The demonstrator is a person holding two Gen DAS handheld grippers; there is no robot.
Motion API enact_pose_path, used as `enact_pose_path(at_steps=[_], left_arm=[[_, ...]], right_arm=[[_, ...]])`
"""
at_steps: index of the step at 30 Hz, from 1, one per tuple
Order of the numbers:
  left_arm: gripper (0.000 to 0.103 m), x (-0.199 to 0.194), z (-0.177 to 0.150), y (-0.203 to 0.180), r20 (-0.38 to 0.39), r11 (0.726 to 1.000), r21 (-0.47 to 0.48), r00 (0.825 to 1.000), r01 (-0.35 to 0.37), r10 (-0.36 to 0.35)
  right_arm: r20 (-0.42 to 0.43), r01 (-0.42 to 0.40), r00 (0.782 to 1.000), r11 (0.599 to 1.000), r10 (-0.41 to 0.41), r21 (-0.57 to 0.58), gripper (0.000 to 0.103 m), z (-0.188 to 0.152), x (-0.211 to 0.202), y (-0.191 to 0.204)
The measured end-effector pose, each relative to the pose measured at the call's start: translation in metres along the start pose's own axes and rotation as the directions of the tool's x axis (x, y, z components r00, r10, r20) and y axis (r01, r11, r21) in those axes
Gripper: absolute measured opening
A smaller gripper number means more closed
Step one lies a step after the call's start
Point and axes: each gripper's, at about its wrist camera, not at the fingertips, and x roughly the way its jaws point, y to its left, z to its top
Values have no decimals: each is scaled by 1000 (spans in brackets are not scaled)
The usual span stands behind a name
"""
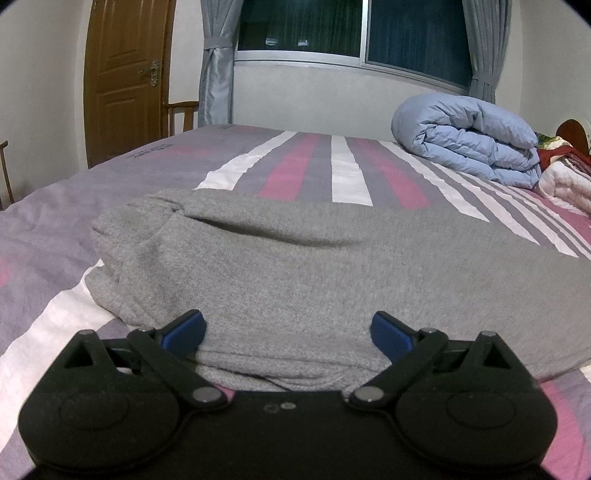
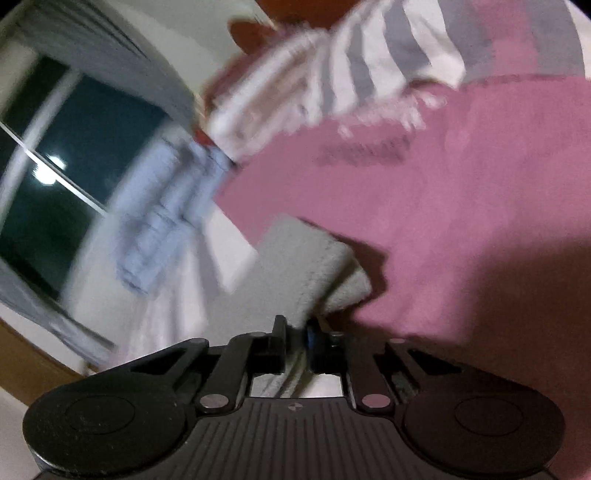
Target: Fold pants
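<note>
Striped bed [image 1: 303, 166] bearing grey pants [image 1: 295, 266], rolled blue duvet [image 1: 469, 136]

Left wrist view sits low, close over the grey pants [image 1: 314, 266], level, facing across the bed [image 1: 55, 229] to the window [image 1: 354, 33]. Right wrist view is rolled, blurred, close to the bedcover. Both share the blue duvet [image 1: 469, 136] and window.

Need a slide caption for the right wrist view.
Right gripper shut on a corner of the grey pants, above the pink-striped bedsheet.
</note>
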Motion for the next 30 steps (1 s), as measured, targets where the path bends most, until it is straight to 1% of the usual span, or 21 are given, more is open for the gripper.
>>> enact_pose_path(at_steps=[1,2,3,4,5,9,12,13,14,15,18,21,24,26,28,30], left_arm=[[92,0,0,0,0,1000,0,1000,0,0],[92,0,0,0,-1,1000,1,1000,0,0],[92,0,0,0,-3,1000,2,1000,-1,1],[92,1,0,0,-4,1000,4,1000,-2,2],[92,1,0,0,-5,1000,6,1000,-3,3],[92,0,0,1,-2,1000,1,1000,1,-1],[92,0,0,2,-1,1000,0,1000,2,-2],[92,-1,-1,2,-1,1000,-2,1000,4,-4],[92,-1,-1,2,-1,1000,-4,1000,6,-6],[92,-1,0,3,0,1000,-6,1000,7,-7],[92,-1,0,3,1,1000,-6,1000,7,-7],[92,-7,1,4,23,1000,-14,1000,11,-11],[93,-18,4,11,78,999,-37,997,-15,18],[93,-25,5,18,111,996,-61,992,-61,67],[93,-29,6,28,111,991,-102,989,-91,102],[94,-31,6,42,96,979,-161,985,-129,146]], right_arm=[[21,-12,1000,1000,12,-1,11,-2,-7,-1],[28,4,1000,1000,-4,-1,11,-5,-10,-5],[13,40,999,999,-40,7,11,-9,-5,-13],[-39,89,995,995,-87,35,10,-14,5,-26],[-46,84,996,995,-81,58,9,-17,10,-32],[-40,103,994,995,-103,16,10,-19,10,-21],[-60,101,993,995,-99,24,11,-16,12,-24],[-63,94,994,995,-92,30,16,-14,11,-24],[-63,84,995,996,-82,37,23,-13,10,-24],[-63,70,996,997,-67,37,26,-13,9,-23],[-69,91,994,996,-90,20,27,-11,13,-19],[-65,99,993,995,-97,33,27,-9,18,-19],[-64,102,993,994,-100,30,25,-10,21,-17],[-63,97,994,994,-95,40,26,-9,22,-19],[-64,103,993,993,-99,52,25,-8,24,-19],[-63,122,991,992,-119,34,21,-8,24,-13]])
